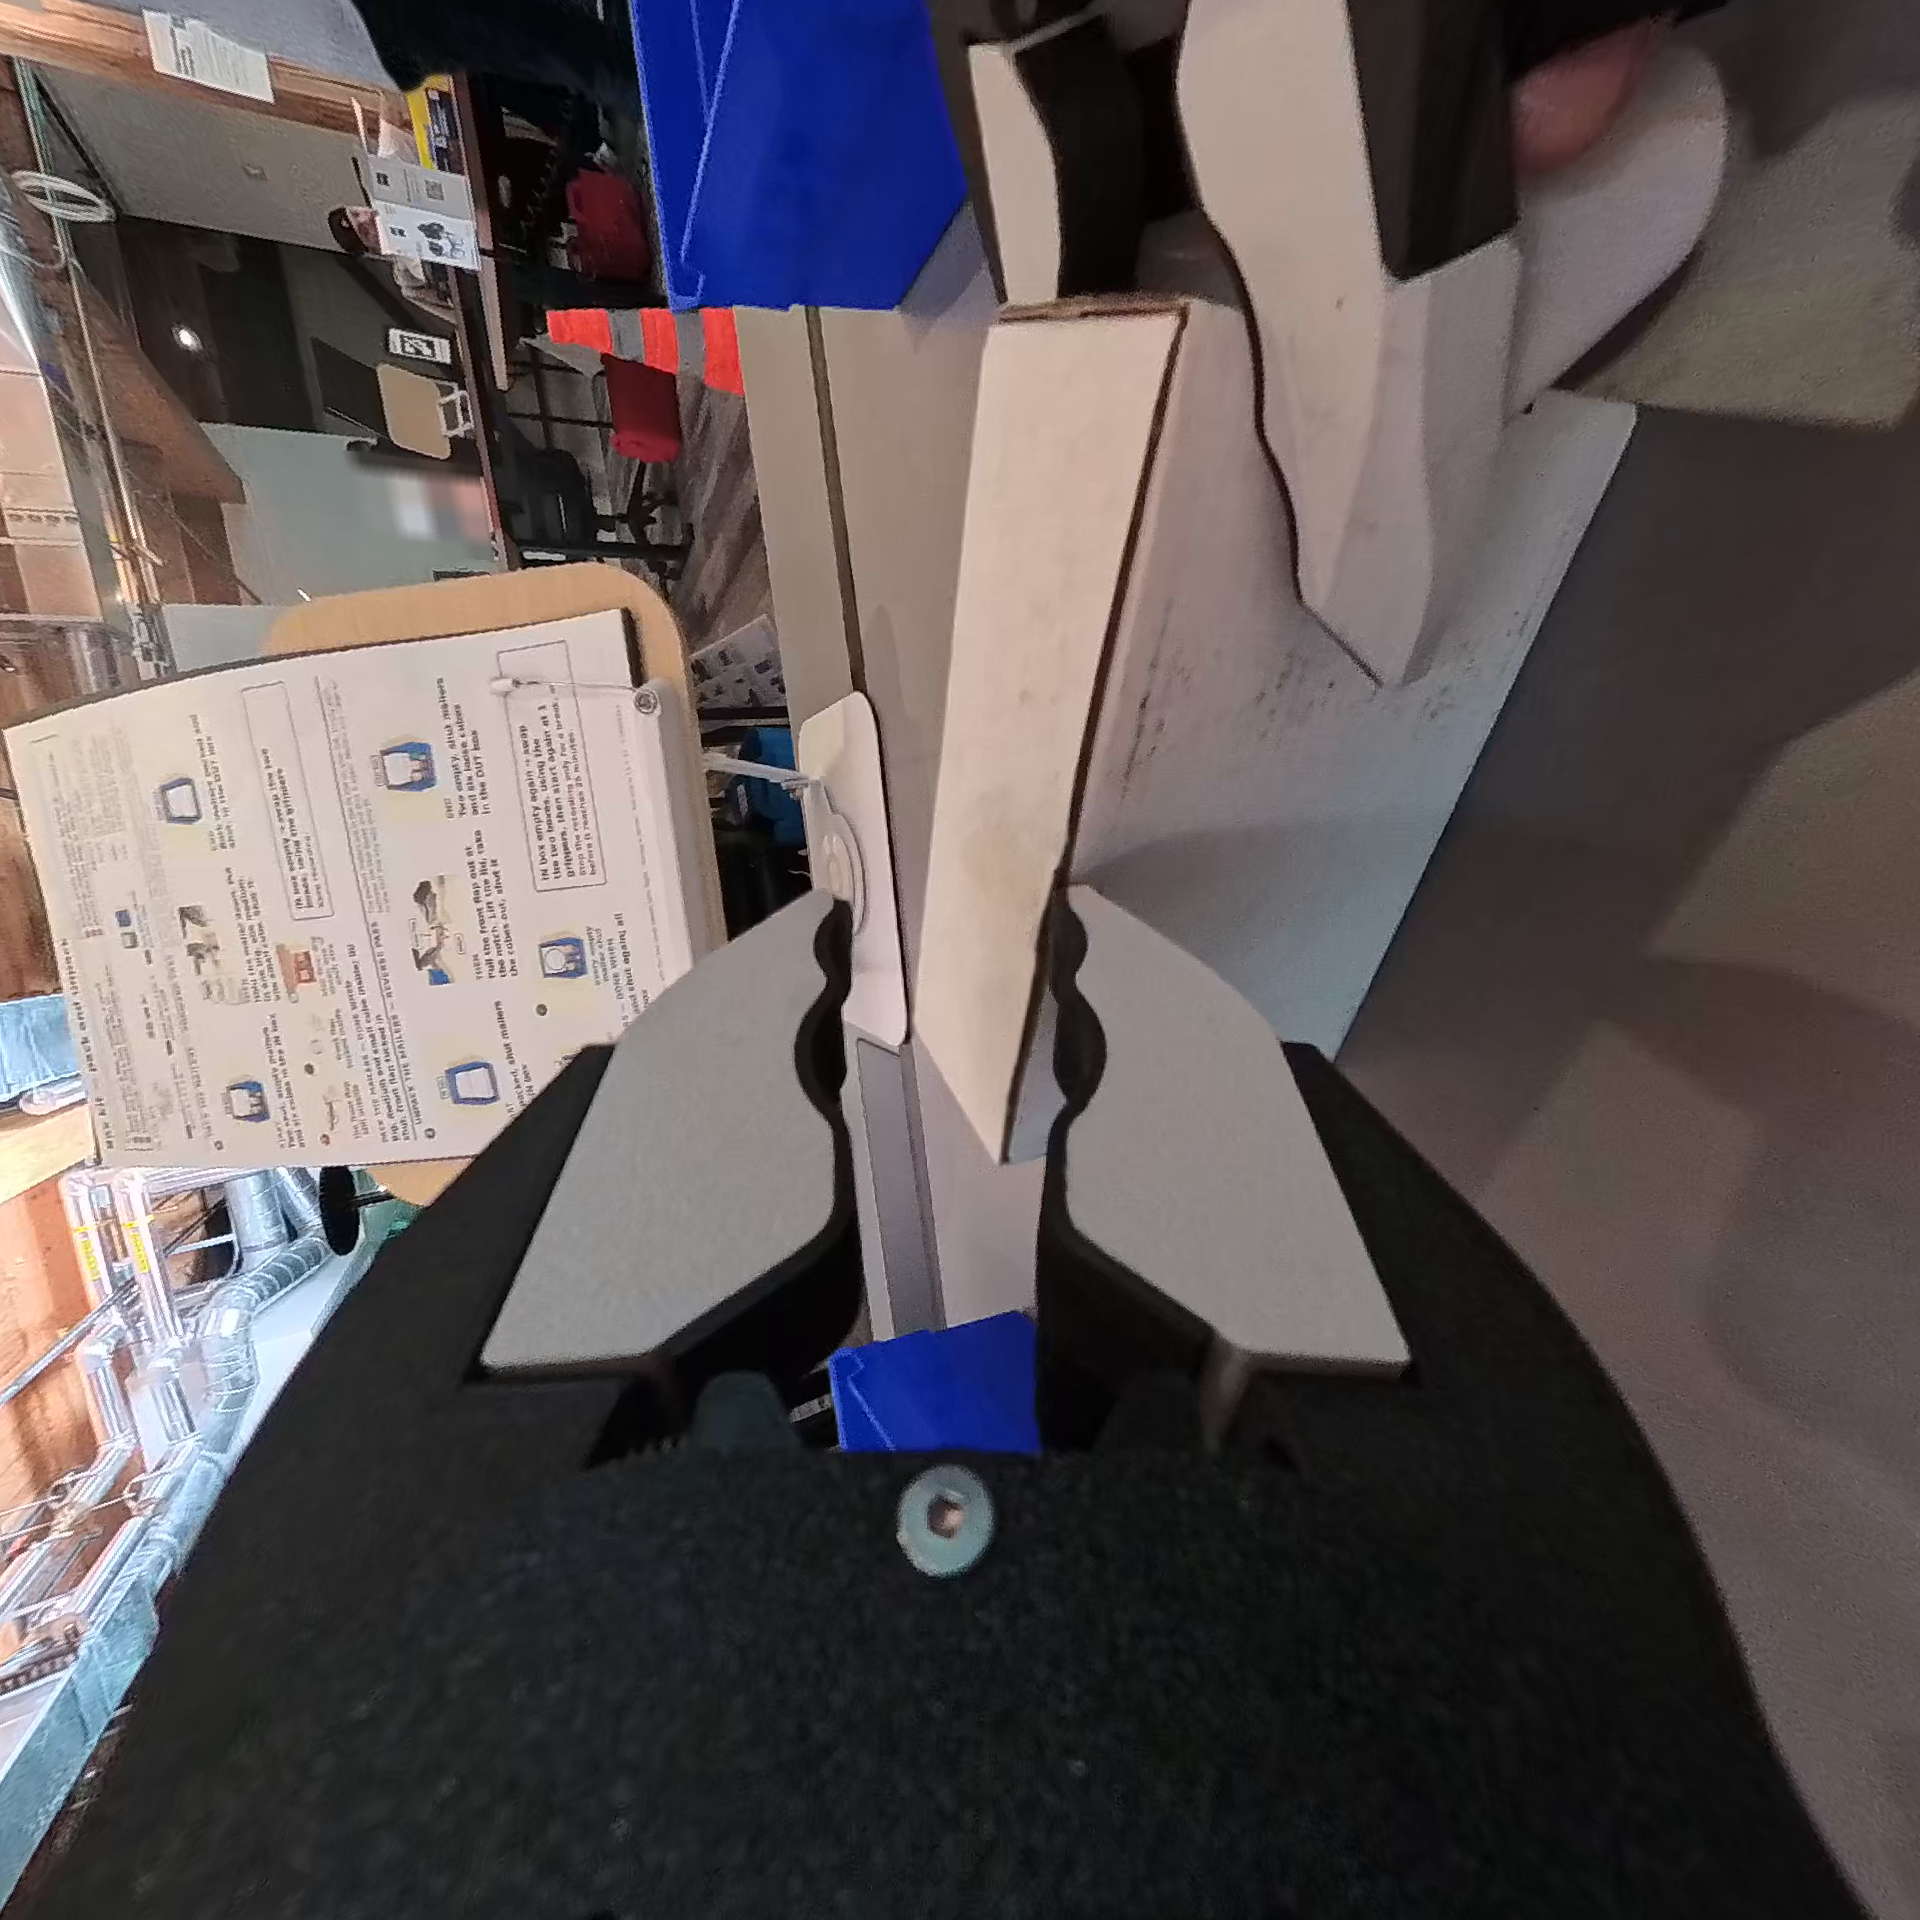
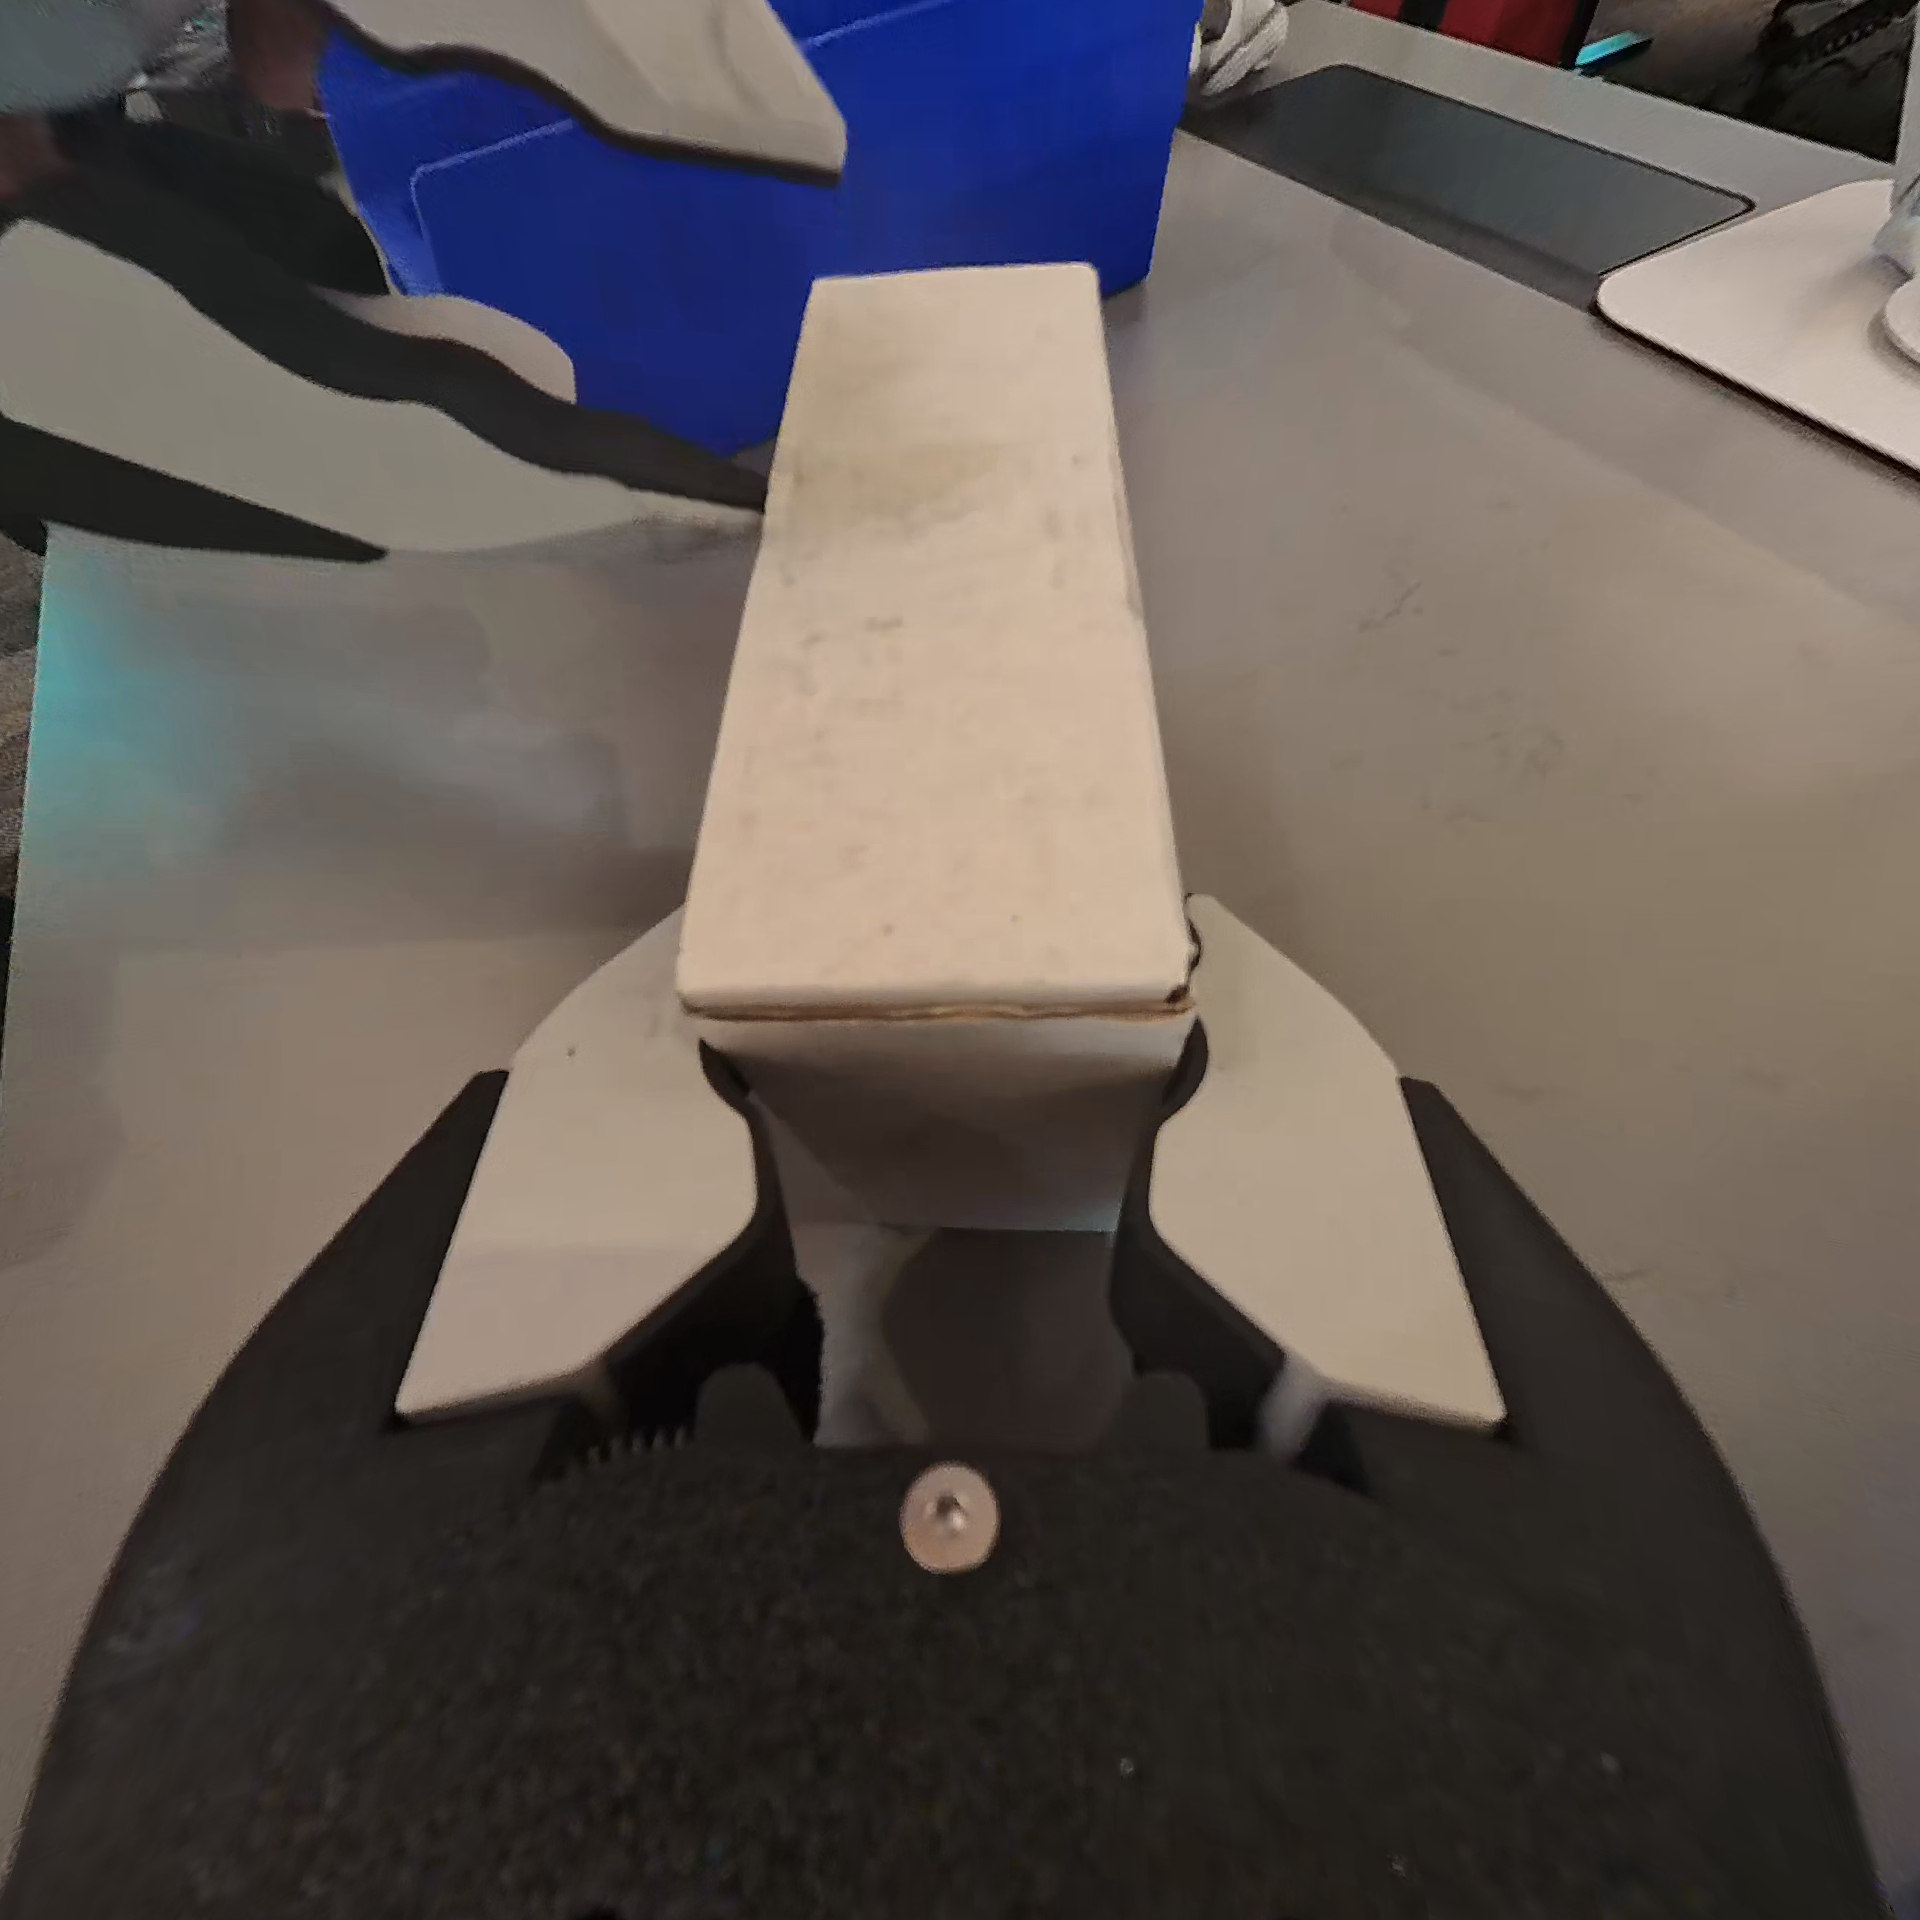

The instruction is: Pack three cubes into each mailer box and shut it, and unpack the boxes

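Note:
A shut white mailer box [image 2: 935, 675] stands on edge, narrow side up, over the grey table [image 2: 1455, 727]. My right gripper [image 2: 951, 1049] is shut on its near end, across its thickness. In the left wrist view the box [image 1: 1039, 727] runs away from me to the right gripper [image 1: 1164, 343] at its far end. My left gripper [image 1: 951, 1029] has its jaws apart around the box's other end. One finger [image 1: 1164, 1122] is against the box, and a gap shows beside the other. The left gripper also shows blurred in the right wrist view [image 2: 790, 322]. No cubes are in view.
A blue bin [image 2: 987, 156] stands just behind the box; it also shows in the left wrist view [image 1: 810, 156]. A printed instruction sheet [image 1: 343, 883] hangs past the table edge. A white monitor stand [image 2: 1766, 312] and a dark mat [image 2: 1507, 187] lie at the right. My right fingertips sit around 8 cm from my left ones.

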